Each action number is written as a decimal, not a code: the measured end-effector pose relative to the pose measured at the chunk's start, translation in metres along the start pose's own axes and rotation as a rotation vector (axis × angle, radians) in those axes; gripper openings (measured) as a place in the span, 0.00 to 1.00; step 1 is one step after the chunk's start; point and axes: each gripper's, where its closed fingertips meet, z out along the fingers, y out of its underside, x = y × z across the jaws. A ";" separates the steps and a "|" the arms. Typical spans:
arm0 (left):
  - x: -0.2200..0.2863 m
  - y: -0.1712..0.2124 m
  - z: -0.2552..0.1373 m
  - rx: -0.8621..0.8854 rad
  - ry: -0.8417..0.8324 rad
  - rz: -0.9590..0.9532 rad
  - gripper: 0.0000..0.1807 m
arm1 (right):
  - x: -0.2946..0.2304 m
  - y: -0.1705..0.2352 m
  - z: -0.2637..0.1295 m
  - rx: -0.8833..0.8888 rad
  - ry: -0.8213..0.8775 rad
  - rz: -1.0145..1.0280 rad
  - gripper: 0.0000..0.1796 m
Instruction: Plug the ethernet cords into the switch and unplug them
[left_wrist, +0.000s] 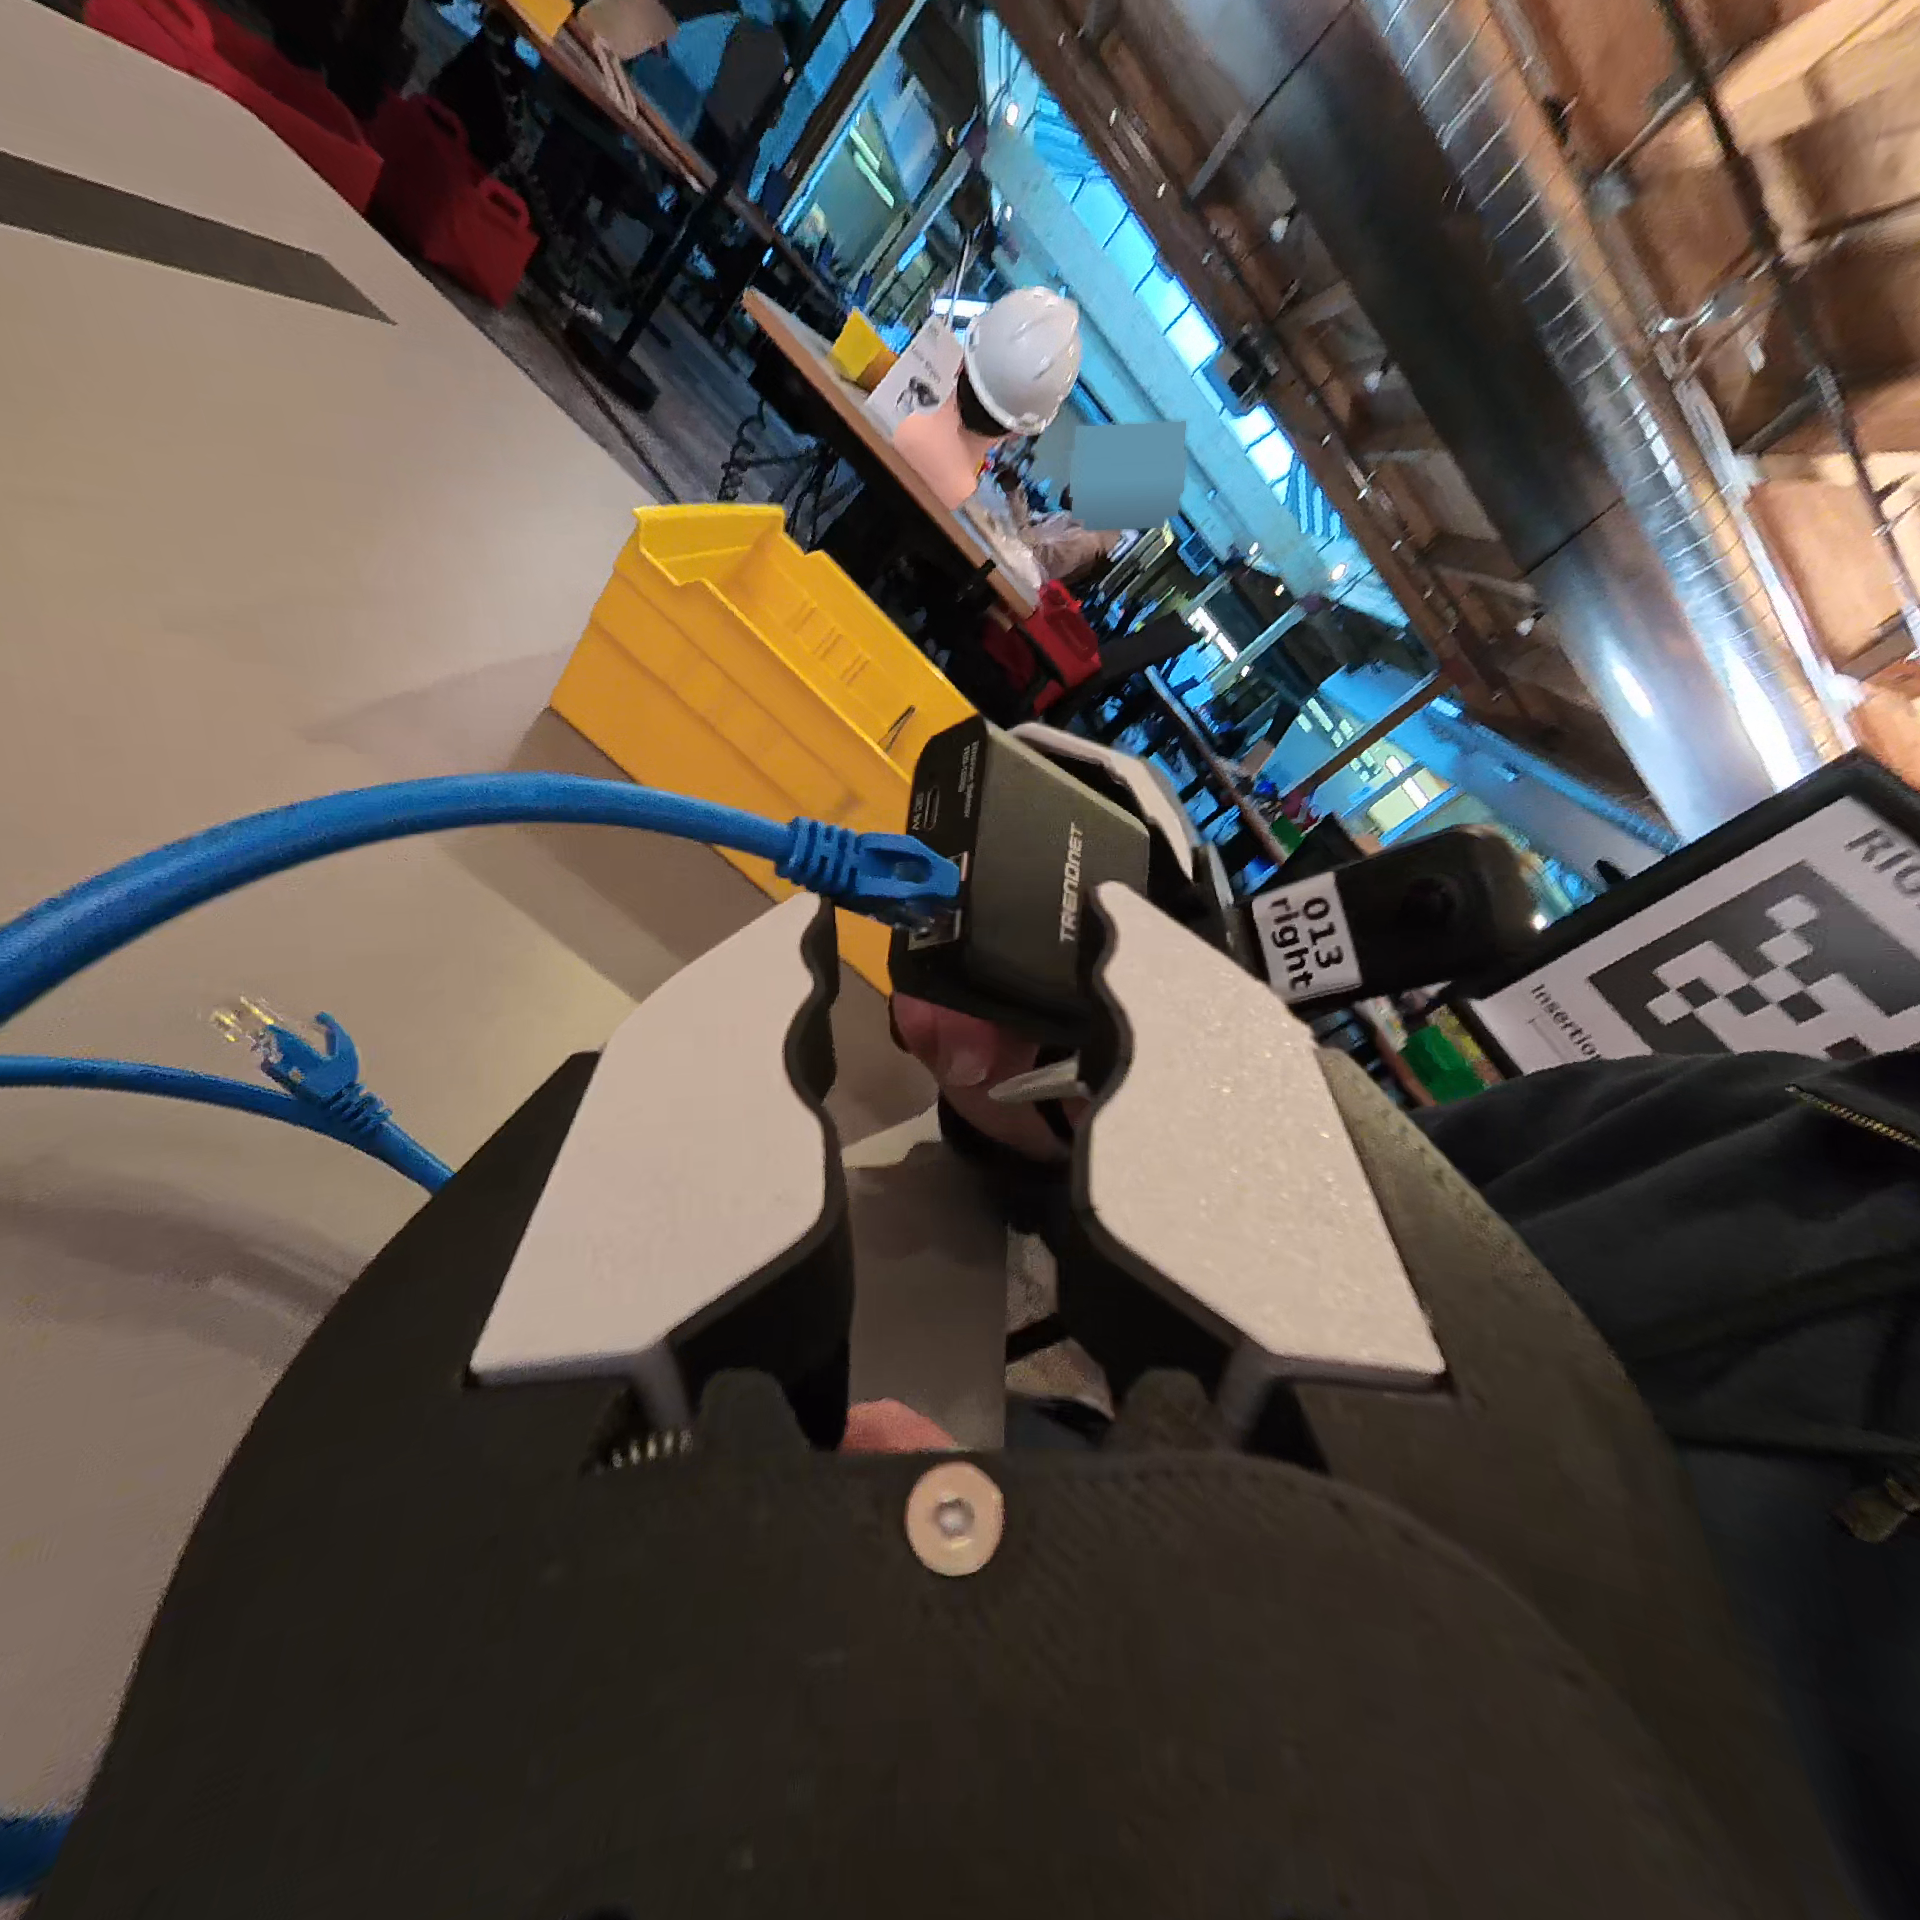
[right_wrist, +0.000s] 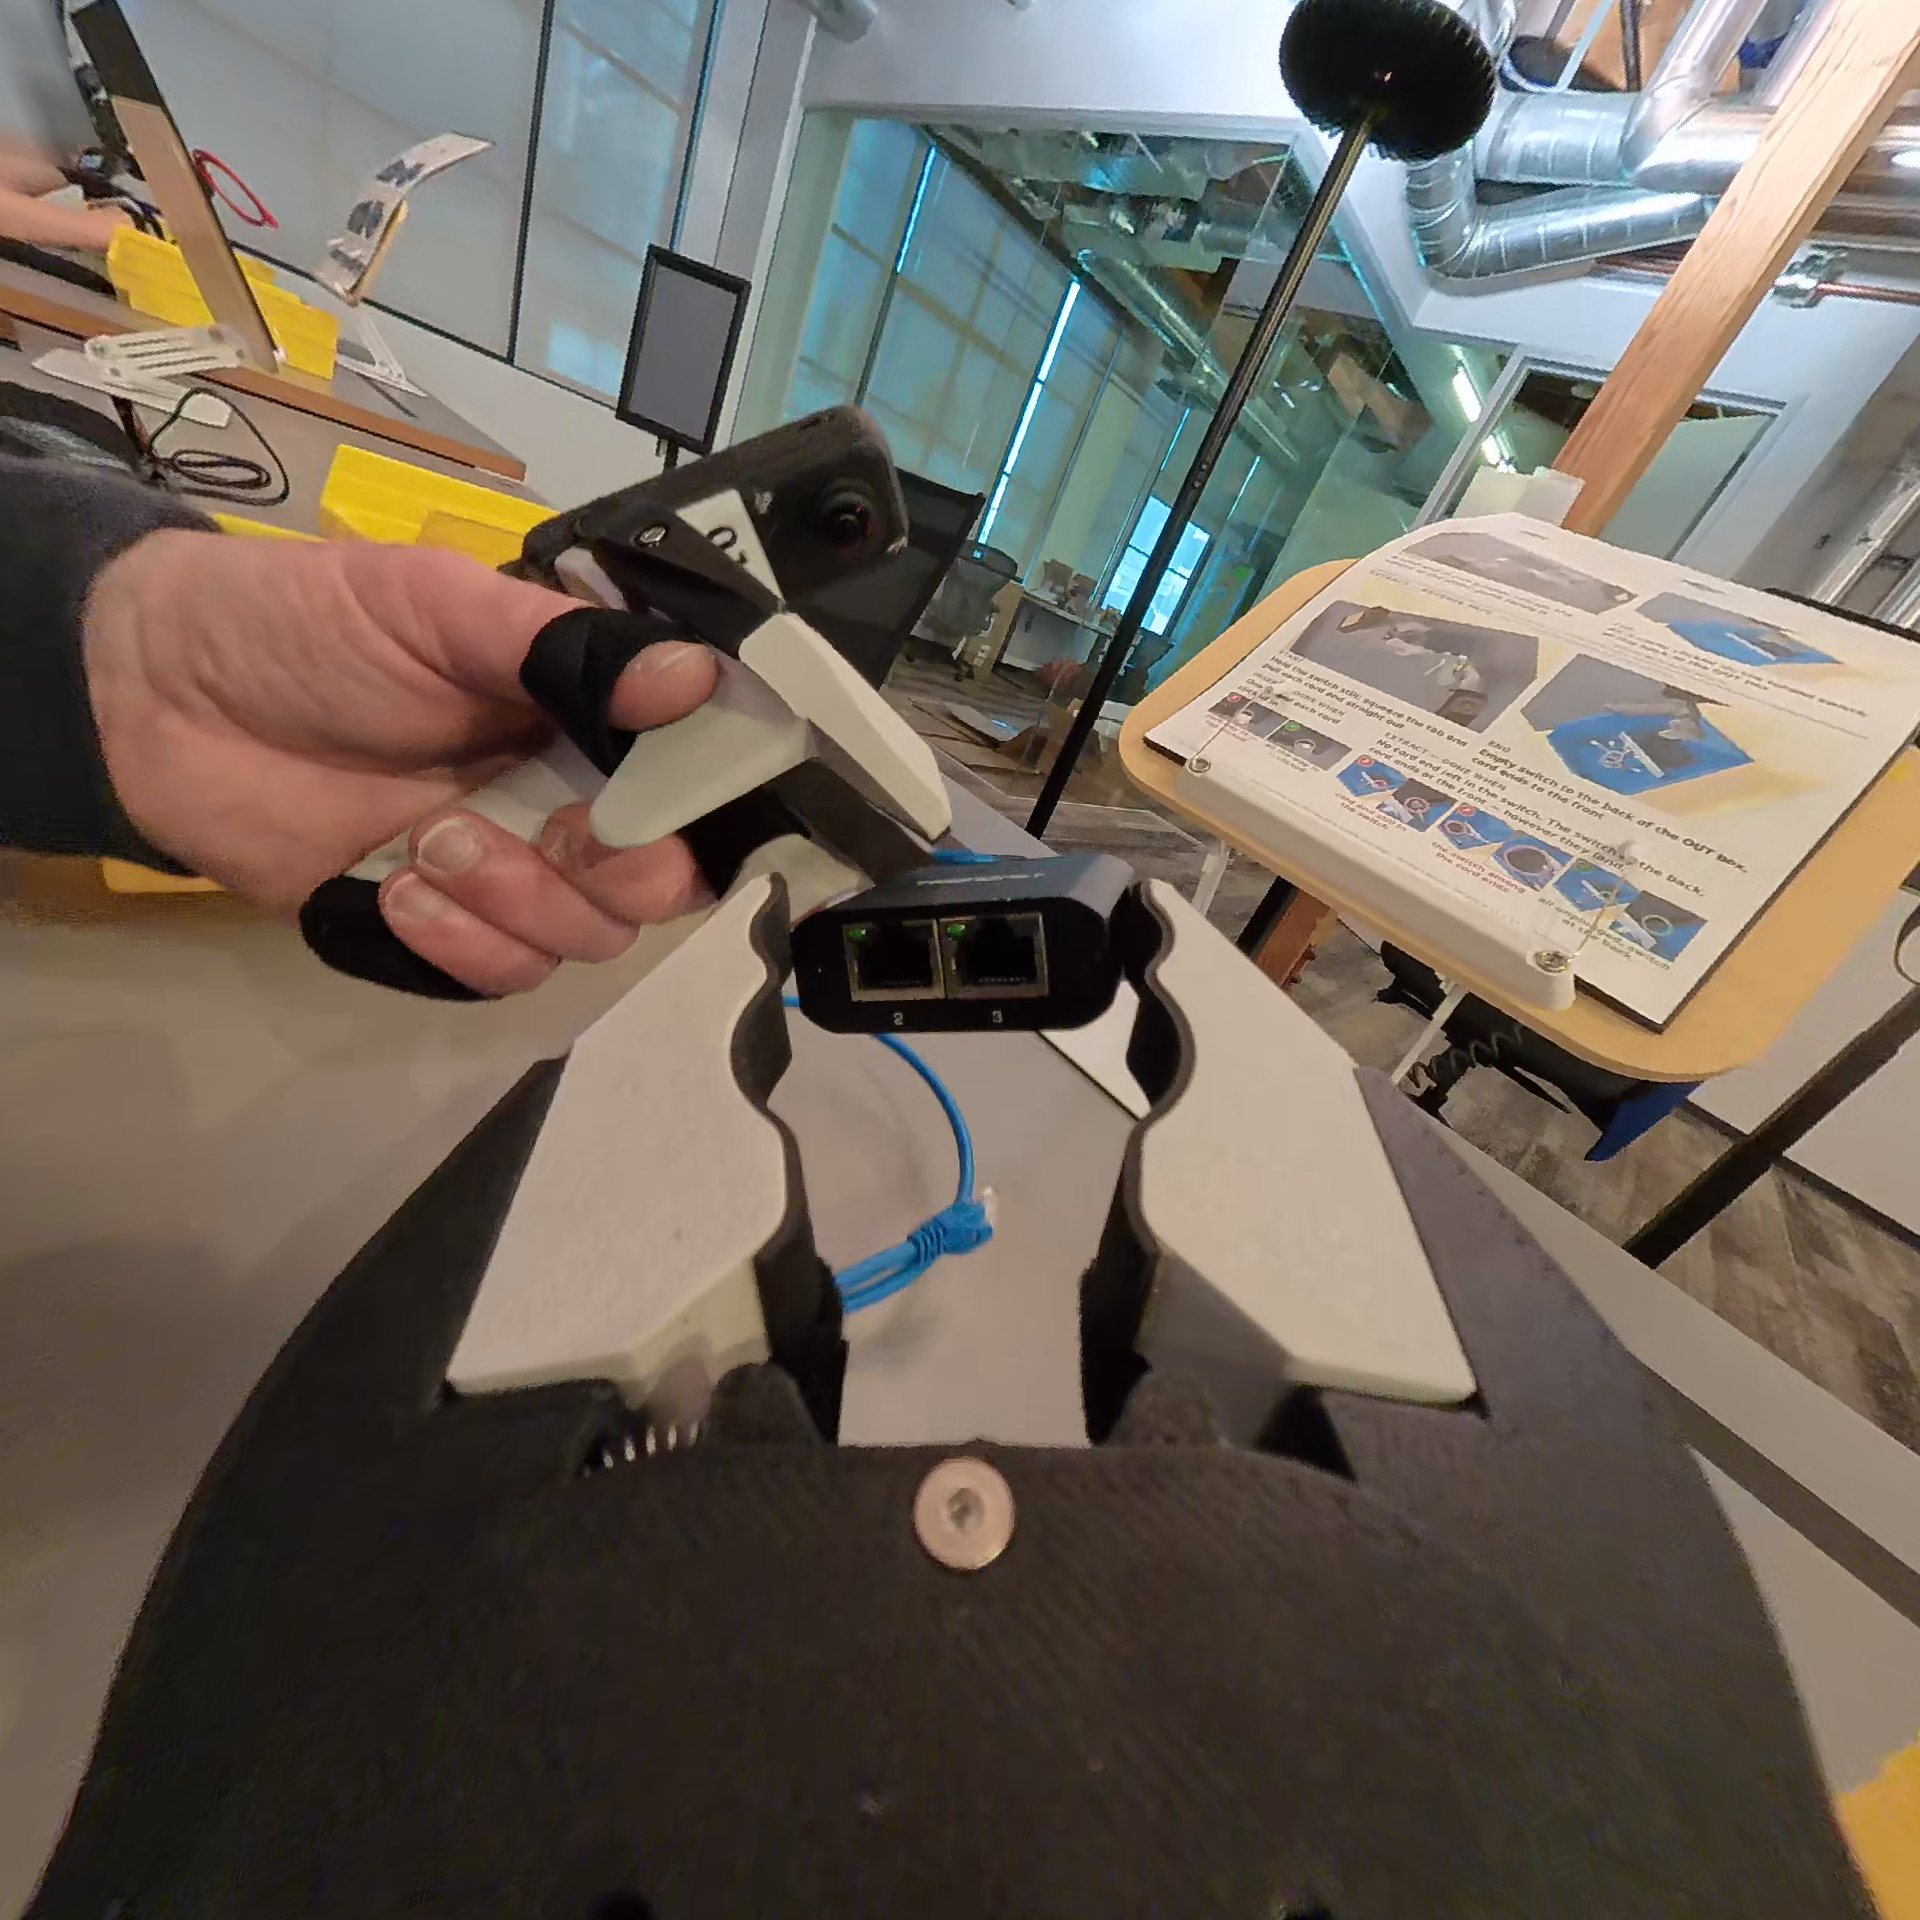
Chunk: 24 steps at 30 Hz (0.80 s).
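A small black switch is clamped between my right gripper's fingers, above the table. Two empty ports on it face the right wrist camera. In the left wrist view the switch has a blue ethernet cord plugged into its far side by a blue plug. My left gripper is open, its fingertips either side of that plug and the switch end. A second blue plug lies loose on the table; it also shows in the right wrist view. A hand holds the left gripper.
A yellow bin stands on the grey table just behind the switch. An instruction sheet on a wooden stand is at the right, a black pole behind. A marker board stands nearby. Only a small space, under 4 cm, lies between the two pairs of fingers.
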 end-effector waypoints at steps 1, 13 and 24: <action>0.000 -0.001 0.002 0.028 0.015 -0.021 0.24 | 0.002 0.000 0.000 0.008 0.005 0.008 0.36; -0.001 -0.010 -0.002 0.084 0.039 0.017 0.08 | 0.002 0.009 -0.010 -0.021 -0.012 0.006 0.27; 0.009 -0.002 -0.013 -0.216 -0.014 0.150 0.08 | 0.003 0.011 -0.010 -0.111 -0.129 0.148 0.27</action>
